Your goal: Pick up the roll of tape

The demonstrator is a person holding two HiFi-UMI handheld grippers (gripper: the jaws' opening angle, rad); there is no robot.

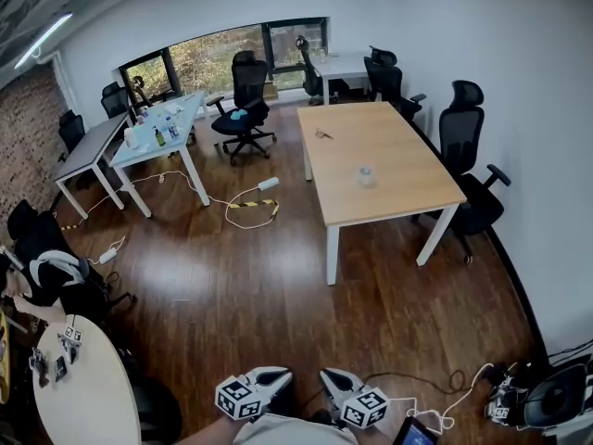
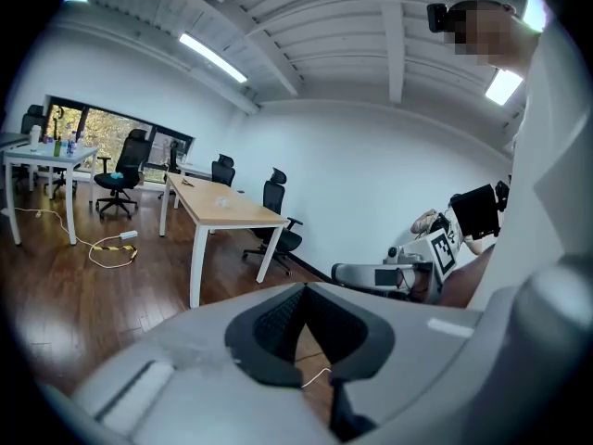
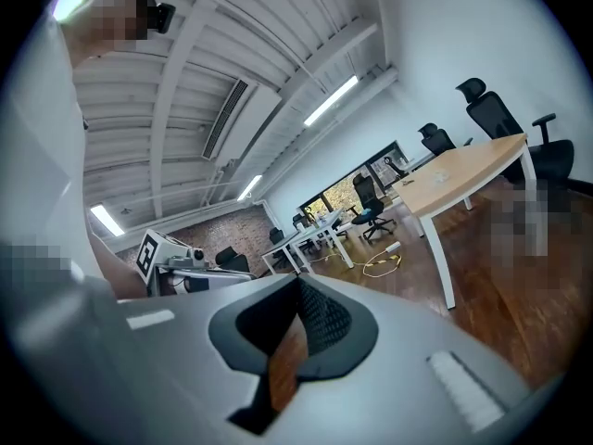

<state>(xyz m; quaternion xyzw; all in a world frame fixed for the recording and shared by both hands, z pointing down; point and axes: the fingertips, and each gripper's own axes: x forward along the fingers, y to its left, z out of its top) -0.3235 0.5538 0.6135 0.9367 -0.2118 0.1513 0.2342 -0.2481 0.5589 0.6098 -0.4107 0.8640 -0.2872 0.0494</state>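
A small, pale roll of tape (image 1: 367,176) sits mid-worktop (image 1: 408,156), well apart from the person across wood floor (image 1: 259,286). Black chairs (image 1: 463,146) flank the worktop. The left claw (image 2: 304,290) and right claw (image 3: 298,284) are closed, holding nothing.

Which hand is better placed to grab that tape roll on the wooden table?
Probably right, narrowly: the roll of tape lies far ahead, toward the side of the right gripper. Neither it nor the left gripper is near.

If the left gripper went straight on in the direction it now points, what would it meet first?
The left gripper would probably meet the wooden floor, right of the table and short of the white wall. Nothing nearer shows, but depth is unclear.
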